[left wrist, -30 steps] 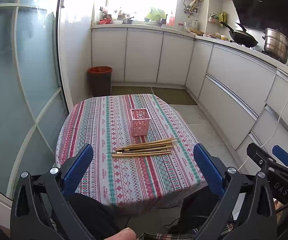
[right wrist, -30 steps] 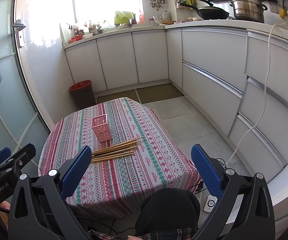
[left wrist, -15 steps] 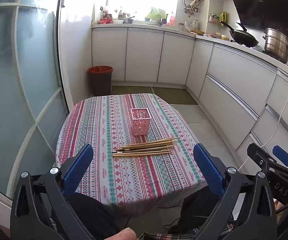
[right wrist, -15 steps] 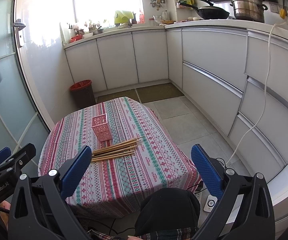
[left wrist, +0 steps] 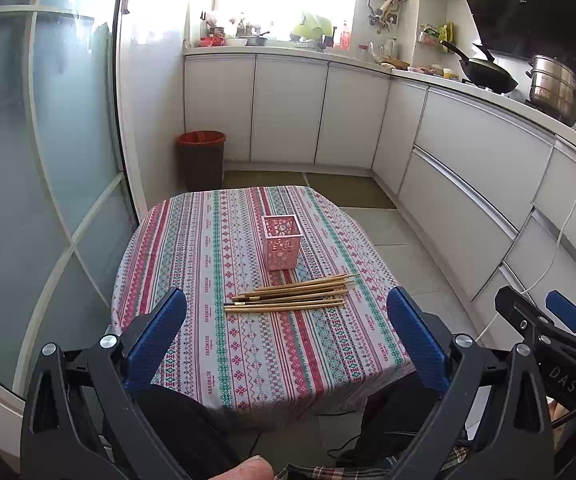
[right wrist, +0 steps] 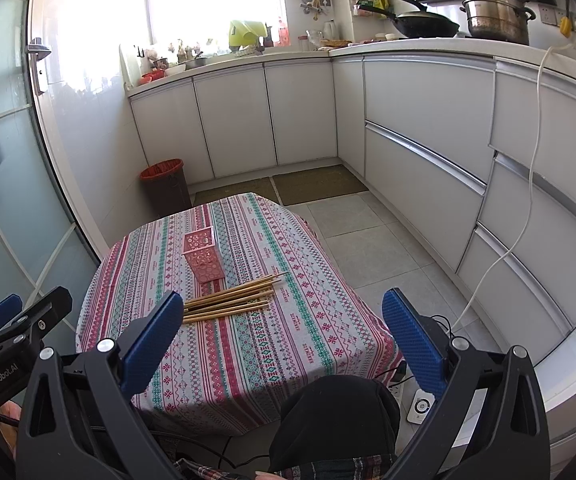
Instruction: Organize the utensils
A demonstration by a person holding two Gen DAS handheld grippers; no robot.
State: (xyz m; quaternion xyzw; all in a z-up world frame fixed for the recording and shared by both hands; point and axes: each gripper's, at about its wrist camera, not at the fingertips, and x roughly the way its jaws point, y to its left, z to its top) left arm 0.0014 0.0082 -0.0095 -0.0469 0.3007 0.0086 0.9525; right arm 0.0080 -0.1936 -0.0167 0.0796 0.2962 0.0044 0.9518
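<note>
A bundle of several wooden chopsticks [left wrist: 292,294] [right wrist: 231,300] lies flat on the patterned tablecloth [left wrist: 207,260] [right wrist: 288,312]. Just behind them stands an upright pink perforated holder [left wrist: 281,242] [right wrist: 203,258], which looks empty. My left gripper [left wrist: 285,334] is open, held back from the near table edge with nothing between its blue pads. My right gripper [right wrist: 283,332] is open too, also short of the table. Each view catches the other gripper's tip at its side edge, the right one [left wrist: 560,320] and the left one [right wrist: 7,316].
White kitchen cabinets [left wrist: 468,152] run along the back and right. A red-lined bin [left wrist: 201,158] stands beyond the table by the glass door [left wrist: 47,160]. A white cable [right wrist: 500,248] hangs down to a power strip [right wrist: 422,406]. The person's dark knees [right wrist: 336,412] sit under the near edge.
</note>
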